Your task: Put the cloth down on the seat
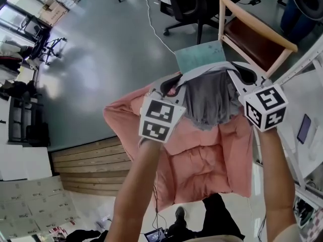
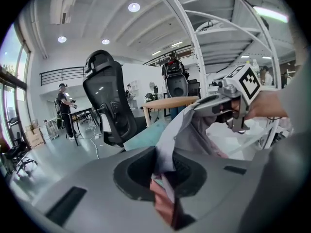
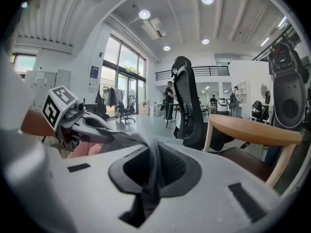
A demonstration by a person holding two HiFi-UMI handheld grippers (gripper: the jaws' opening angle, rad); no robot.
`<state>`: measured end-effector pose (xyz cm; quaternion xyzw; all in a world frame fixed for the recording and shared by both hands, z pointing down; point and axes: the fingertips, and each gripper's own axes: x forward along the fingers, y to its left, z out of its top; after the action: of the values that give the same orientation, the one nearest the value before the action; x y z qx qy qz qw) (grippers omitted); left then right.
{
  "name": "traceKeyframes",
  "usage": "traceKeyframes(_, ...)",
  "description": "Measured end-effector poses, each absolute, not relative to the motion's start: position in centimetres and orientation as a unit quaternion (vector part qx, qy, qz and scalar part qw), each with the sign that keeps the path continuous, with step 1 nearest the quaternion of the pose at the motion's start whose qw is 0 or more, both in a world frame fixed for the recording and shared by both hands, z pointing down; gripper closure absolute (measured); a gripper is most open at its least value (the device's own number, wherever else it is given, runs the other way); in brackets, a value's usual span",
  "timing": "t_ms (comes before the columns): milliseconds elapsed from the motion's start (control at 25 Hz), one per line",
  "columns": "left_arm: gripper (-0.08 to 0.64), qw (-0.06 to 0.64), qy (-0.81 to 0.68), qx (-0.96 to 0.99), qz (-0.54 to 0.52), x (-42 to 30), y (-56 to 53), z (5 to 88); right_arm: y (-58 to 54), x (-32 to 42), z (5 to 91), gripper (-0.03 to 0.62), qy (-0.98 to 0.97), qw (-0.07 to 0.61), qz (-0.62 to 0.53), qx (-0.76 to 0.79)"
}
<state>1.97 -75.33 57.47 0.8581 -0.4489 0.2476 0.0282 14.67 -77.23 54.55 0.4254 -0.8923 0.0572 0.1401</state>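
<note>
A salmon-pink quilted cloth with a grey part hangs spread between my two grippers above the floor. My left gripper is shut on its left top edge; pink and pale grey fabric is pinched in the left gripper. My right gripper is shut on the right top edge, and dark grey fabric runs through the right gripper. Just beyond the cloth stands a wooden chair with a dark brown seat, which also shows as the seat in the right gripper view.
A teal flat surface lies just past the cloth, left of the chair. A black office chair stands behind it, and a white cable runs across the grey floor. White metal framing is at the right. A person stands far off.
</note>
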Motion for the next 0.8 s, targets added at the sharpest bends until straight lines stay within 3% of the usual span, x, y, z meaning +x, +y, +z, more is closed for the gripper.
traceKeyframes(560, 0.535, 0.14, -0.477, 0.826, 0.266, -1.7, -77.5, 66.2, -81.6, 14.7, 62.7, 0.552, -0.875, 0.202, 0.073, 0.434)
traceKeyframes(800, 0.477, 0.172, -0.481, 0.826, 0.237, -2.7, -77.1, 66.1, -81.5, 14.6, 62.9, 0.52, -0.874, 0.199, 0.084, 0.434)
